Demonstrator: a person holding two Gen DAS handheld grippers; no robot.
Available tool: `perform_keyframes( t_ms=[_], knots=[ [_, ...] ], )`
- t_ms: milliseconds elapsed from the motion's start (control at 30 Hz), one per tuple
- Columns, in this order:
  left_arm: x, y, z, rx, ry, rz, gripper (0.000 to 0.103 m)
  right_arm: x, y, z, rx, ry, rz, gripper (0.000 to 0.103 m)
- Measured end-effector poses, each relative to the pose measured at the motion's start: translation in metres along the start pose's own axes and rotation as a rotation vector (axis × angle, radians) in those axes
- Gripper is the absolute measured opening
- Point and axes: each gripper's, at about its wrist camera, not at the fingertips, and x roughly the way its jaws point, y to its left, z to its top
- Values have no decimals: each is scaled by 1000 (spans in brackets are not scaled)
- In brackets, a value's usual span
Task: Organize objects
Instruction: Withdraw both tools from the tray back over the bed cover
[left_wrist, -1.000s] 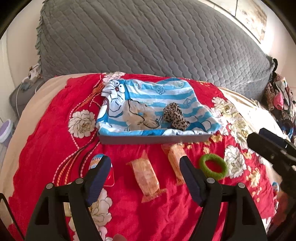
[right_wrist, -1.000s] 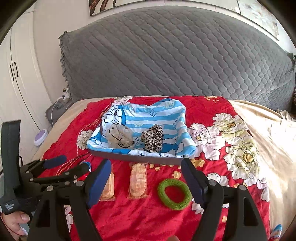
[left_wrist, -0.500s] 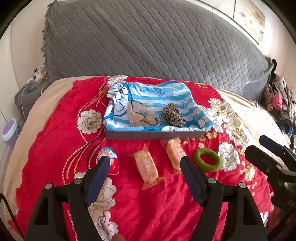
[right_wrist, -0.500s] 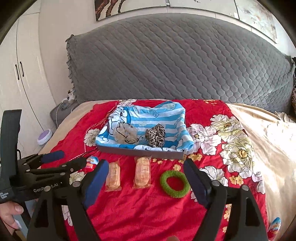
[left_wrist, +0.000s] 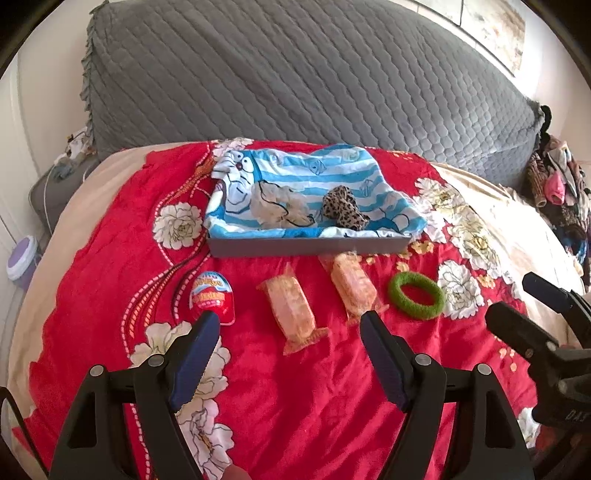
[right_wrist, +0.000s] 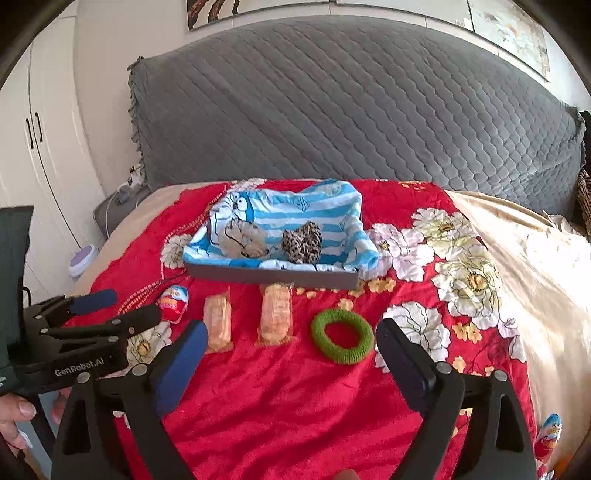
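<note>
A grey tray (left_wrist: 306, 247) lined with a blue-striped cartoon cloth holds a leopard scrunchie (left_wrist: 343, 208) and a beige scrunchie (left_wrist: 280, 206). In front of it on the red floral bedspread lie a red chocolate egg (left_wrist: 211, 297), two orange snack packets (left_wrist: 291, 310) (left_wrist: 352, 288) and a green hair ring (left_wrist: 415, 295). My left gripper (left_wrist: 290, 319) hovers open short of this row, holding nothing. My right gripper (right_wrist: 291, 326) has its jaws opening, with nothing between them. From it the green ring (right_wrist: 341, 336) lies just ahead, and the left gripper (right_wrist: 133, 304) is seen beside the egg (right_wrist: 174, 299).
A grey quilted headboard (right_wrist: 351, 110) rises behind the bed. White wardrobe doors (right_wrist: 40, 140) and a purple-lidded pot (right_wrist: 83, 260) stand at the left. Clothes (left_wrist: 554, 184) are piled at the right. A second egg (right_wrist: 550, 435) lies near the bed's right front edge. A hand (right_wrist: 14, 410) holds the left gripper.
Both grippers have drawn back from the tray, so more bedspread shows. The red egg has come out from behind the left finger. The right jaws have spread wider.
</note>
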Motion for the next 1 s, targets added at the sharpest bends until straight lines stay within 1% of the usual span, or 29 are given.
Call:
perform_keyframes(
  t_ms=[100,267,467,767,1000],
  knots=[
    [0,-2,-2,3,-4,0,80,1,0,-5,1,2,-6,100],
    [3,-2,-6,-2,5,-11,80,2,1,-12,-5,14,-12,100],
    [7,-3,-10,5,8,-7,80,8,2,-20,-26,36,-22,100],
    [25,1,-20,-4,36,-6,80,22,-2,-30,-33,75,-40,100],
    [40,-4,-26,12,55,-9,80,28,-9,-34,-22,88,-60,100]
  ],
)
